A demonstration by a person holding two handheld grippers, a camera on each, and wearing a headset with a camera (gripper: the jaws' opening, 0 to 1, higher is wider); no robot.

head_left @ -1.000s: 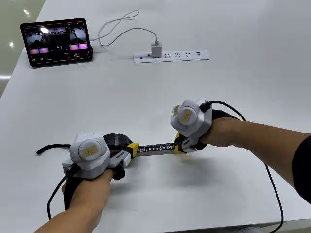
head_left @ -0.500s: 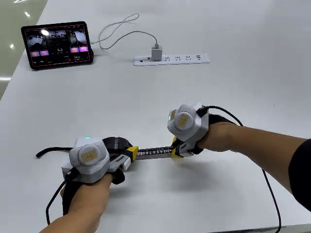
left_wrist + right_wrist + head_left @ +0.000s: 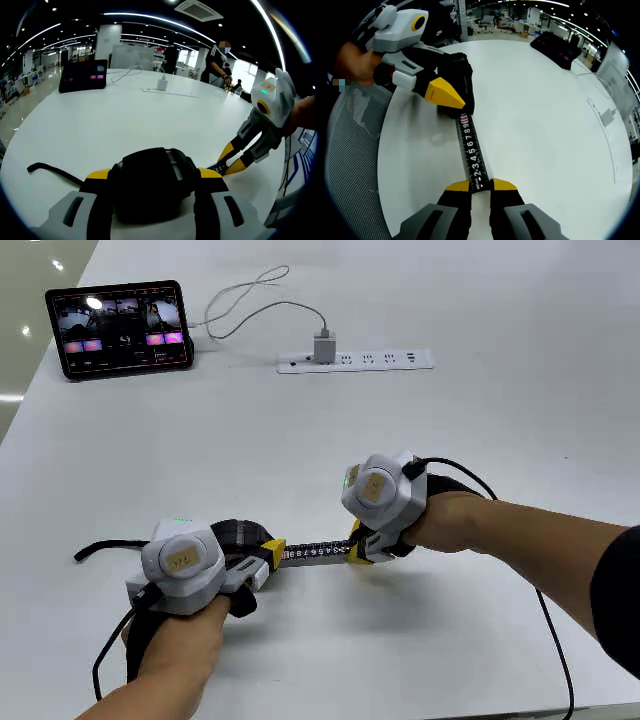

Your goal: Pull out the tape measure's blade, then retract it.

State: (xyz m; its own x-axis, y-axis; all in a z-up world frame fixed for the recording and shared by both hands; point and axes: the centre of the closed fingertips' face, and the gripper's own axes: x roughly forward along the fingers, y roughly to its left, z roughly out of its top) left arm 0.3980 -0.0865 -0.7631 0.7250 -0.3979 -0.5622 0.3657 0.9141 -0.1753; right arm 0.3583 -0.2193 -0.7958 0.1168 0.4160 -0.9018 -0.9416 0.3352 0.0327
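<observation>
Risk: the dark numbered blade [image 3: 471, 150] slips from the pinch and snaps back, or the black round tape measure case [image 3: 152, 190] twists loose, if the pull goes off-line. Left gripper [image 3: 262, 560] jaws set wide, clamped around the case; right gripper [image 3: 475, 186] jaws nearly closed, pinching the blade tip. Both lie well on the person's side of the white power strip [image 3: 355, 360]

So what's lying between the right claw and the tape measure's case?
Just the pulled-out blade, numbered side up, running from the case to the right claw over white table; clearest in the right gripper view.
</observation>
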